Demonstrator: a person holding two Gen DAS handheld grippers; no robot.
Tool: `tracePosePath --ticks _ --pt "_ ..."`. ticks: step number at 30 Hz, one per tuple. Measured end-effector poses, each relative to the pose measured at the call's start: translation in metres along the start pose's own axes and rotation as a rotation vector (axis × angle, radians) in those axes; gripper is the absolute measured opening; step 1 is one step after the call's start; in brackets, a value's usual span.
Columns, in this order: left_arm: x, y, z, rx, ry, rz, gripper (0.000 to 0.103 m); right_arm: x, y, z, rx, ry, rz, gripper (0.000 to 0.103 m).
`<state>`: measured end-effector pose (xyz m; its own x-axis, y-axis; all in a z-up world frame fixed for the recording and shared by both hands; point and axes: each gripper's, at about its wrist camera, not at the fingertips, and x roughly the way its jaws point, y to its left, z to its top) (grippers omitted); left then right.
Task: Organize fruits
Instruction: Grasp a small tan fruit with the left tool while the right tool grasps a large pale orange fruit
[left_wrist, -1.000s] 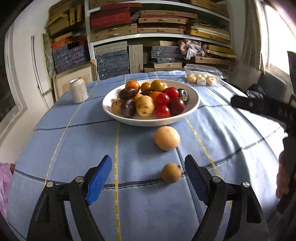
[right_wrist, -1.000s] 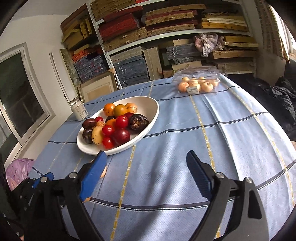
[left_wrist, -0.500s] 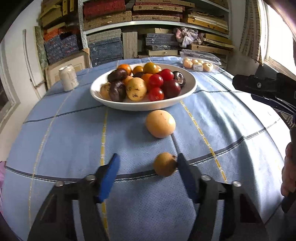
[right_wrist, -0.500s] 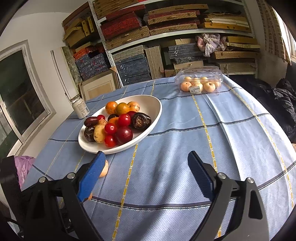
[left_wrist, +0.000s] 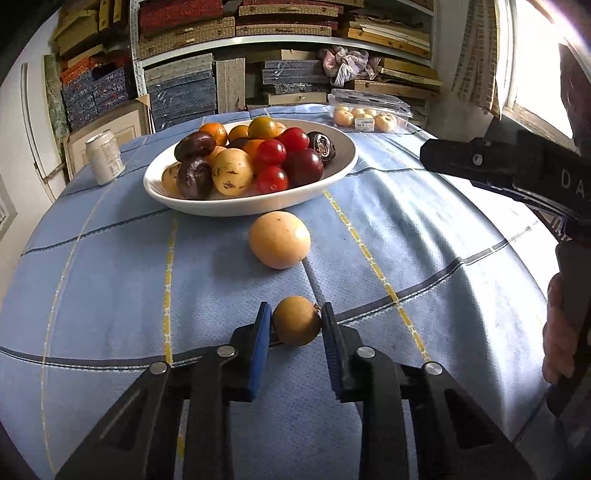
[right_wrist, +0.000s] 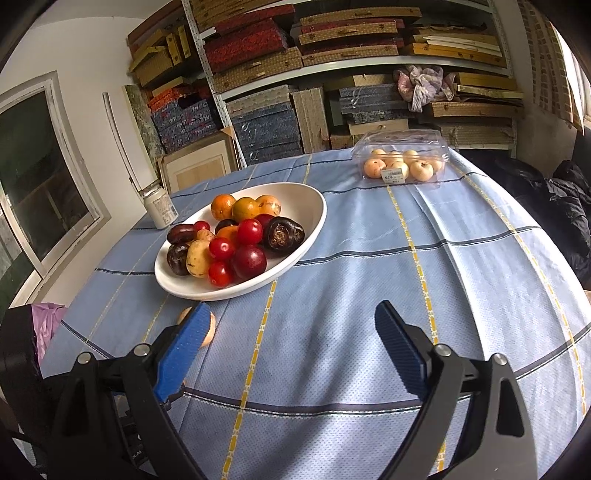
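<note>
A small round brown fruit (left_wrist: 295, 321) lies on the blue checked tablecloth near the table's front edge. My left gripper (left_wrist: 295, 308) is closing tight on it, both blue pads against its sides. Just beyond it rests a bigger pale orange fruit (left_wrist: 279, 239), which peeks out behind a finger in the right wrist view (right_wrist: 210, 331). Farther back stands a white bowl (left_wrist: 343, 162) piled with red, orange, yellow and dark purple fruits. My right gripper (right_wrist: 292, 308) hovers open over bare cloth to the right of the bowl (right_wrist: 314, 221), nothing between its fingers.
A drink can (left_wrist: 104, 157) stands left of the bowl. A clear plastic box of pale fruits (right_wrist: 400, 158) sits at the far right edge. Shelves of stacked boxes fill the wall behind. Dark clothes (right_wrist: 554, 206) lie beyond the right edge. A hand (left_wrist: 557, 332) holds the right gripper.
My left gripper dropped lower and its jaws went from wide apart to clamped around the small brown fruit. The right gripper stayed where it was, open.
</note>
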<state>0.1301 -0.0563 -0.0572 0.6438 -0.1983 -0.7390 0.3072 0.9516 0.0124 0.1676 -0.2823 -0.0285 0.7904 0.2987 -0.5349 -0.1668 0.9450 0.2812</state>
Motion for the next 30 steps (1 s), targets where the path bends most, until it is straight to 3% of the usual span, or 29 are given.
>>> tracePosePath --ticks 4,9,20,26,30 --pt "-0.003 0.002 -0.001 -0.008 -0.01 0.002 0.028 0.002 0.0 -0.001 -0.003 0.008 0.004 0.088" --pt "-0.011 0.017 0.0 -0.05 -0.038 0.063 0.028 0.011 0.009 -0.007 -0.049 0.045 0.013 0.088" --pt "-0.021 0.054 0.003 -0.136 -0.049 0.159 0.027 0.04 0.064 -0.011 -0.182 0.109 0.028 0.088" --pt "-0.022 0.074 0.002 -0.202 -0.045 0.181 0.027 0.069 0.085 -0.012 -0.206 0.187 0.03 0.088" --pt "-0.023 0.08 0.002 -0.225 -0.043 0.183 0.027 0.084 0.095 -0.017 -0.249 0.219 0.007 0.081"
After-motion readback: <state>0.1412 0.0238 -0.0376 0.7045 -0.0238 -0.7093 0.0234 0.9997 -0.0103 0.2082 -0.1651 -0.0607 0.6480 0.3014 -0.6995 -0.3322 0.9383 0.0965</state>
